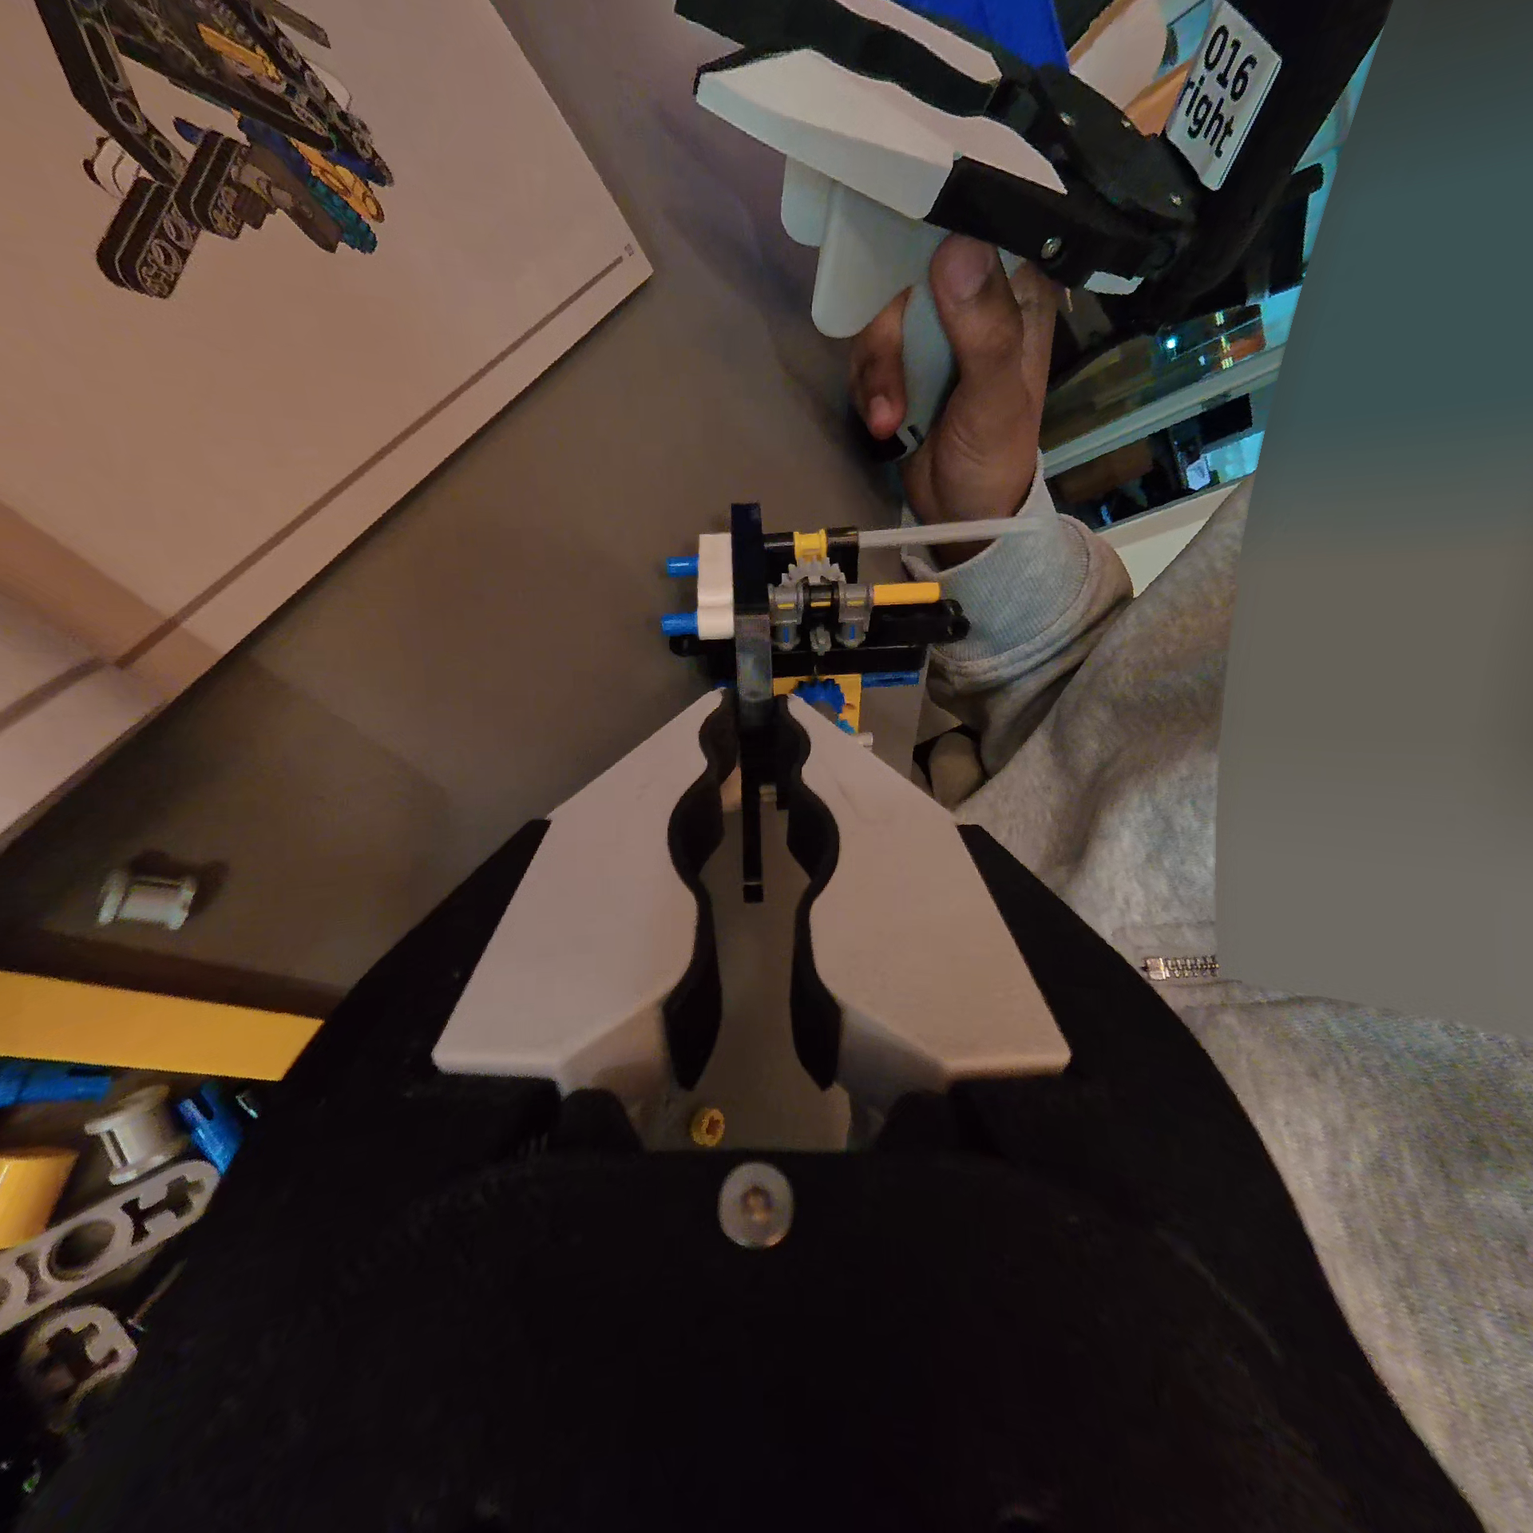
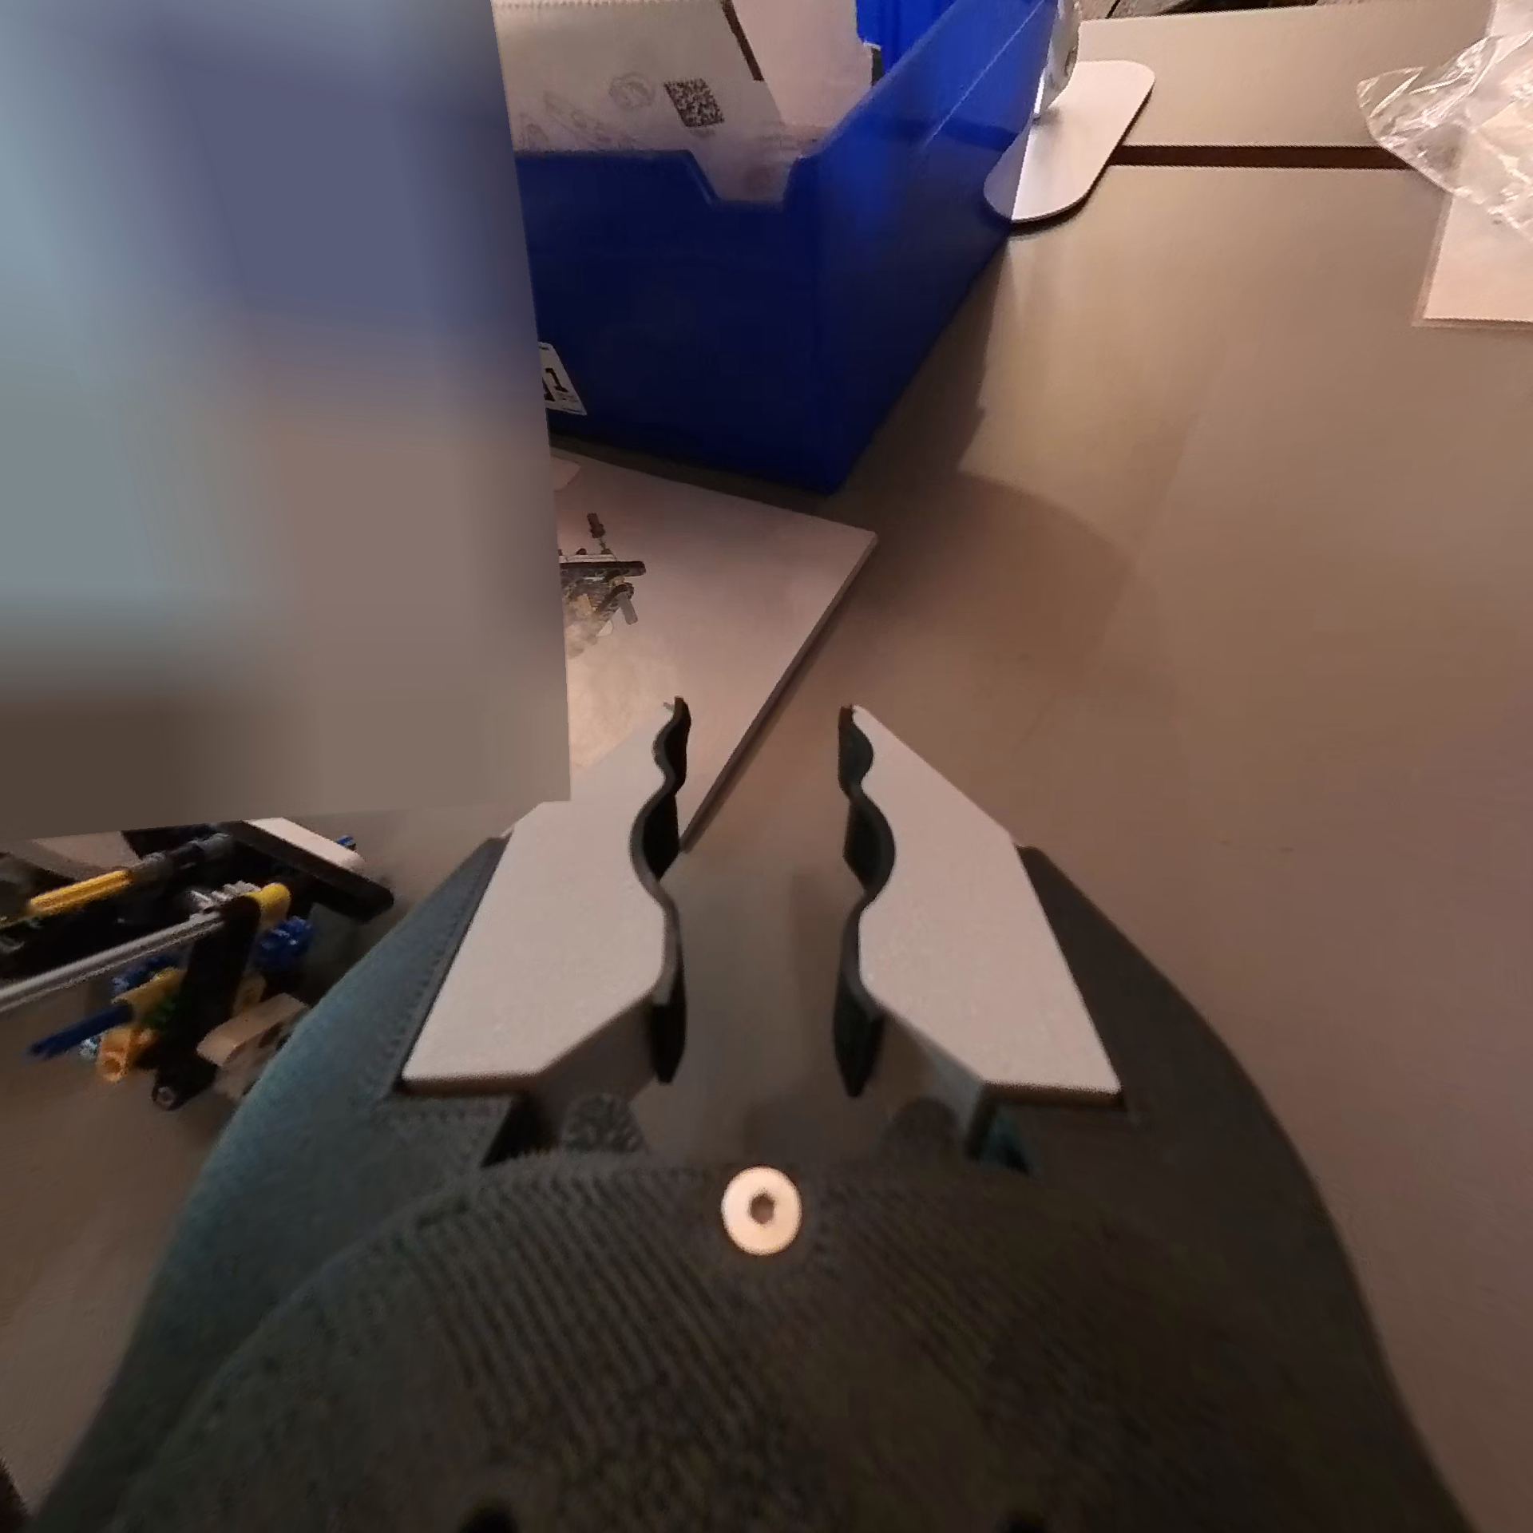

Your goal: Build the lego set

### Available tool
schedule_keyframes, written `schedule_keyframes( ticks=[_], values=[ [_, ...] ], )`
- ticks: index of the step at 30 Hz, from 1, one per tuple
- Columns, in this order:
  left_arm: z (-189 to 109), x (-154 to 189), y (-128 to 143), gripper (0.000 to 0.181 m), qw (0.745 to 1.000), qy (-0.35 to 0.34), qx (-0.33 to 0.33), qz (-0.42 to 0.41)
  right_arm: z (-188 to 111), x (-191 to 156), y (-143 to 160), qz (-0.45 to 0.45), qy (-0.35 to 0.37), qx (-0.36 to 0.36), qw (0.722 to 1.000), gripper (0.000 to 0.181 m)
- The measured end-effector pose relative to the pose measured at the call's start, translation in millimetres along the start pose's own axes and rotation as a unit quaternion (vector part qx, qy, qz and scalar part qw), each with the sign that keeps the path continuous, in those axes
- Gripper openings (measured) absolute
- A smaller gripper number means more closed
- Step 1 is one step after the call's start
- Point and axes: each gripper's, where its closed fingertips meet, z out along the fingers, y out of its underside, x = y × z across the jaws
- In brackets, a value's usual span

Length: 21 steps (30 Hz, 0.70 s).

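My left gripper (image 1: 753, 701) is shut on a black beam of the lego assembly (image 1: 809, 605), a black, yellow, white and grey build with blue pins and a long grey axle, held above the table. The same assembly shows at the left of the right wrist view (image 2: 191, 937). My right gripper (image 2: 763, 717) is open and empty, off to the right of the assembly, above the table. It also shows at the top of the left wrist view (image 1: 871, 158), held by a hand (image 1: 962, 365).
The open instruction booklet (image 1: 274, 332) lies on the table, also seen in the right wrist view (image 2: 730, 597). Loose parts (image 1: 91, 1228) and a grey bush (image 1: 145, 896) lie at lower left. A blue bin (image 2: 747, 290), a flat metal stand base (image 2: 1070, 141) and a plastic bag (image 2: 1460, 99) stand farther back. My hands' fingertips stand some 15 cm from each other.
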Motion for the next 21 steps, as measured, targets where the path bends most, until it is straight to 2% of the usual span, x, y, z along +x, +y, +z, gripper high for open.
schedule_keyframes(
  ticks=[21],
  values=[
    [-0.8,-1.9,0.4,0.008,1.000,-0.005,0.002,0.000,-0.6,-3.1,-0.6,-0.001,-0.011,0.003,1.000,0.034]
  ],
)
